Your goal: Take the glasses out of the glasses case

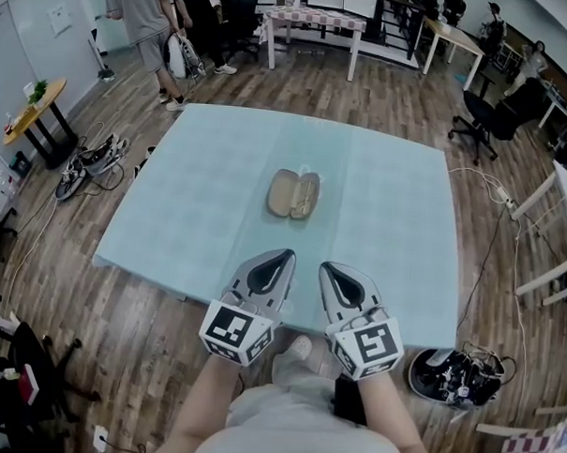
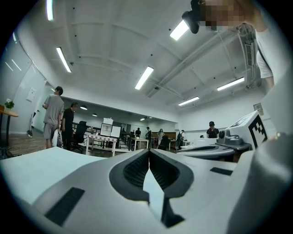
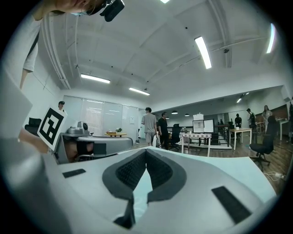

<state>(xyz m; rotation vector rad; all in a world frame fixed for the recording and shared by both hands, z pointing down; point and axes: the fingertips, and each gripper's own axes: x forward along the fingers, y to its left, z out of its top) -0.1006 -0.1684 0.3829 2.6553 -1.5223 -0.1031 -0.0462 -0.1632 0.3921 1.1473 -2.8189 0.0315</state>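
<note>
An open tan glasses case [image 1: 294,194] lies in the middle of the light blue table [image 1: 199,217]. Its right half seems to hold the glasses [image 1: 306,196]; detail is too small to be sure. Both grippers rest side by side at the table's near edge, well short of the case. My left gripper [image 1: 288,254] is shut, its jaws meeting at the tip [image 2: 149,151] with nothing between them. My right gripper [image 1: 325,266] is also shut and empty [image 3: 146,151]. The case does not show in either gripper view.
Two people [image 1: 166,19] stand beyond the table's far left corner. A white table [image 1: 316,25] stands at the back, an office chair [image 1: 485,112] at the right, a round wooden table [image 1: 31,111] at the left. Shoes and cables [image 1: 89,161] lie on the floor.
</note>
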